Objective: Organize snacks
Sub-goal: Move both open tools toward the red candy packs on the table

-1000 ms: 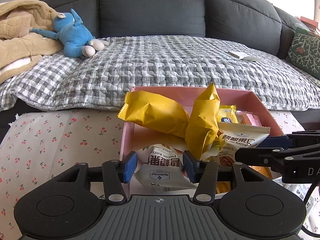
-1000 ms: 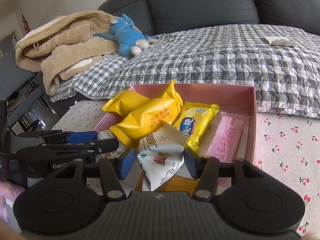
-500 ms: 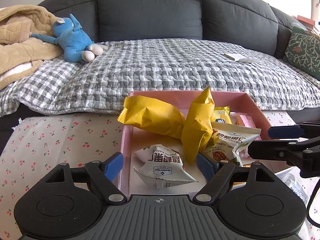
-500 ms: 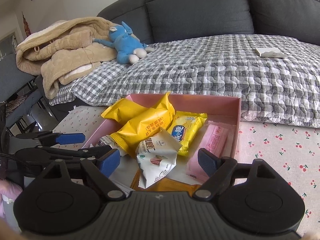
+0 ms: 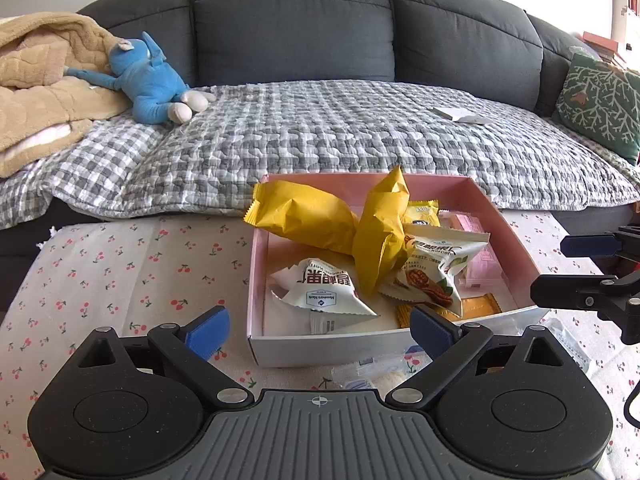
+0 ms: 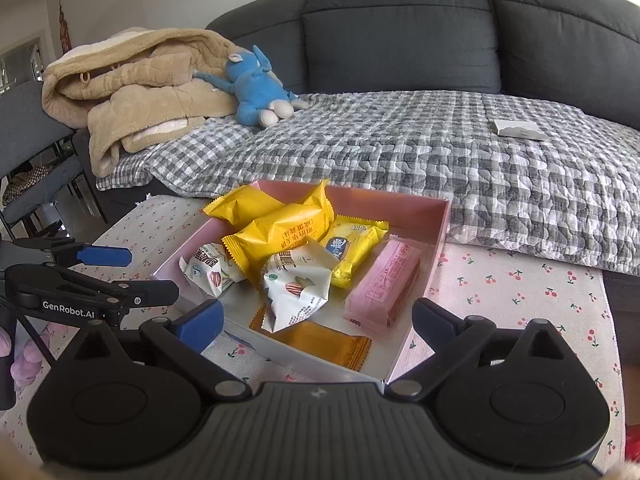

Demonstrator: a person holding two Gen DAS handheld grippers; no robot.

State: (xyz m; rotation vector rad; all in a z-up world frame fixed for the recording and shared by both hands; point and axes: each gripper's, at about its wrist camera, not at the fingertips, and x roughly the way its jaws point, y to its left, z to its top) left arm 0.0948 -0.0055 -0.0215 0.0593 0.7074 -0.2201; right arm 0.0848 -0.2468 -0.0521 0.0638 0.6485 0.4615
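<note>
A pink box on the cherry-print cloth holds several snack packets. Among them are two yellow ones, a pink wafer pack and an orange pack. One white pecan packet lies at the box's left front, and a second white packet lies in the middle. My left gripper hangs at the box's near wall, jaws opening wide, pads touching nothing. My right gripper hovers over the near corner, jaws also opening and holding nothing. Each gripper shows at the edge of the other's view.
Behind the box is a dark sofa under a grey checked quilt. On it lie a blue plush toy, a beige blanket, a green cushion and a small white box. Clear plastic bags lie before the box.
Both grippers were shut on white pecan packets, then opened wide and let them go. Both have drawn back and slightly up; the packets now lie in the box.
</note>
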